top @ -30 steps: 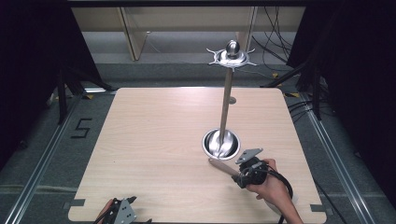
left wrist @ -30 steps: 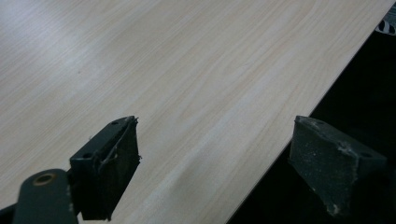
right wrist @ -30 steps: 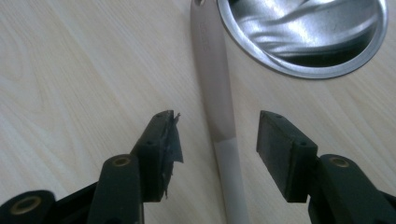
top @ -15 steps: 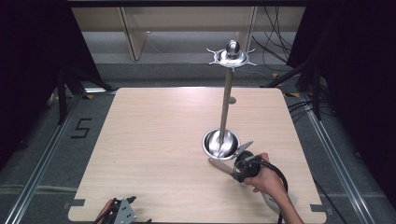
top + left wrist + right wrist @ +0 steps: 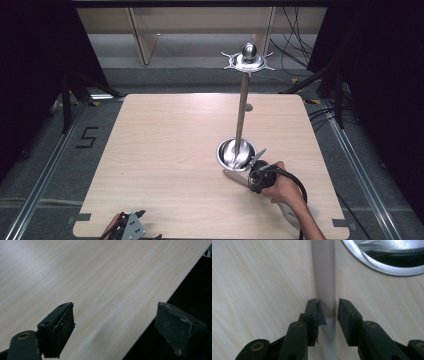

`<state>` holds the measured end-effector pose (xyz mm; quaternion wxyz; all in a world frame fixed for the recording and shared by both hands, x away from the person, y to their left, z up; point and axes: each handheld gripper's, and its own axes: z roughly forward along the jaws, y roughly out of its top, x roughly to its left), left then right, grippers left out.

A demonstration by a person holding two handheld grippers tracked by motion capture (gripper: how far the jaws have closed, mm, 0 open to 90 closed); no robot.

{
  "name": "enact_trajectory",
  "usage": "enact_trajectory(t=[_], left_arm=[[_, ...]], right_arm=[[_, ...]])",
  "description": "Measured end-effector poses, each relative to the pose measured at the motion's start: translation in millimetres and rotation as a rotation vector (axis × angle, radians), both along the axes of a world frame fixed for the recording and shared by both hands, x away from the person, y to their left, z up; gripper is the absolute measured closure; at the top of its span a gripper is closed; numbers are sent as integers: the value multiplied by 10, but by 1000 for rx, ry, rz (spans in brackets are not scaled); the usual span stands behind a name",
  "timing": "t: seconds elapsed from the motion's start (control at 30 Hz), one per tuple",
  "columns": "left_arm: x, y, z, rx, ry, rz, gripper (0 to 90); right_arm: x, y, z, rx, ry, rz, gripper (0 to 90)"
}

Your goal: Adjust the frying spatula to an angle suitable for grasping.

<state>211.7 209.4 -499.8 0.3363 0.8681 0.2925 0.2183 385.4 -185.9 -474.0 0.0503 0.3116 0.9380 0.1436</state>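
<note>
Table point(image 5: 165, 150), steel stand point(image 5: 242, 112) beside clamped handle point(image 5: 325, 277)

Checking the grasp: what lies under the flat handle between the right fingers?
Bare wooden table lies under the handle, with the steel bowl beside it. The right gripper straddles the handle; the spot directly beneath is covered.

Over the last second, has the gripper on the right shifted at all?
Yes. The right gripper slid left and slightly away from the person, closer to the metal bowl.

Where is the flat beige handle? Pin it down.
The flat beige handle lies on the wooden table, beside the round steel base, between the right gripper jaws.
</note>
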Motion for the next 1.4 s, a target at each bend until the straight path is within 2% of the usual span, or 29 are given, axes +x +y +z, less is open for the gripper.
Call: enact_trajectory(t=[0.2, 0.23, 0.27, 0.3, 0.33, 0.4, 0.43, 0.47, 0.5, 0.53, 0.6, 0.63, 0.67, 0.7, 0.73, 0.8, 0.83, 0.87, 1.0, 1.07, 1.13, 1.17, 1.27, 1.3, 1.33, 1.37, 1.4], left_arm=[[3, 9, 4, 3, 0, -2, 150], [4, 9, 3, 2, 0, -2, 150], [8, 12, 3, 11, -3, -1, 150], [11, 9, -4, 0, -9, 7, 150], [34, 18, 3, 1, -35, -18, 150], [37, 26, 2, 3, -40, -17, 150], [44, 41, 15, 26, -39, -28, 150], [37, 29, 2, 3, -40, -8, 150], [35, 30, 4, 6, -38, -8, 150], [34, 29, 4, 7, -37, -10, 150], [38, 27, 7, 14, -36, -21, 150], [33, 16, 0, 3, -37, -9, 150], [2, 3, -8, -16, -9, 19, 150], [37, 27, 20, 29, -36, -40, 150], [33, 26, 20, 27, -33, -41, 150], [33, 30, 21, 19, -30, -41, 151], [35, 31, 21, 18, -31, -40, 151], [36, 31, 21, 20, -32, -40, 150], [41, 36, 17, 19, -32, -40, 150], [43, 31, 11, 16, -31, -30, 150], [34, 17, -3, -7, -34, -12, 150], [39, 32, 15, 17, -33, -36, 150], [39, 34, 17, 20, -33, -37, 150], [39, 32, 13, 16, -28, -33, 150], [33, 18, -5, -10, -30, -10, 150], [44, 33, 11, 19, -31, -33, 150], [45, 32, 14, 21, -30, -37, 150]], right_arm=[[24, 25, -24, -38, 12, 35, 736], [20, 34, -27, -40, 19, 21, 738], [29, 32, -25, -40, 24, 29, 739], [35, 31, -21, -44, 21, 37, 741], [22, 45, -15, -56, 29, 22, 742], [29, 65, -15, -74, 32, 38, 745], [29, 75, -10, -83, 39, 34, 746], [21, 95, -1, -96, 64, 15, 747], [36, 95, 1, -105, 46, 40, 748], [44, 105, 1, -119, 67, 40, 748], [42, 115, 2, -122, 51, 40, 750], [62, 115, 4, -126, 61, 52, 751], [74, 117, 6, -127, 71, 52, 752], [91, 123, 4, -128, 90, 57, 753], [92, 139, 5, -135, 97, 48, 753], [113, 163, 15, -167, 96, 79, 754], [106, 181, 15, -174, 97, 66, 754], [113, 179, 10, -175, 89, 89, 755], [83, 182, 14, -181, 78, 89, 757], [66, 172, 9, -176, 60, 111, 757], [39, 173, 13, -173, 60, 91, 757], [36, 160, 9, -164, 43, 108, 757], [-10, 125, 41, -135, 34, 94, 758], [-18, 110, 59, -131, 20, 96, 758], [-23, 80, 68, -102, -12, 109, 758], [-58, 55, 99, -78, -49, 70, 758], [-62, 17, 140, -55, -79, 91, 758]])
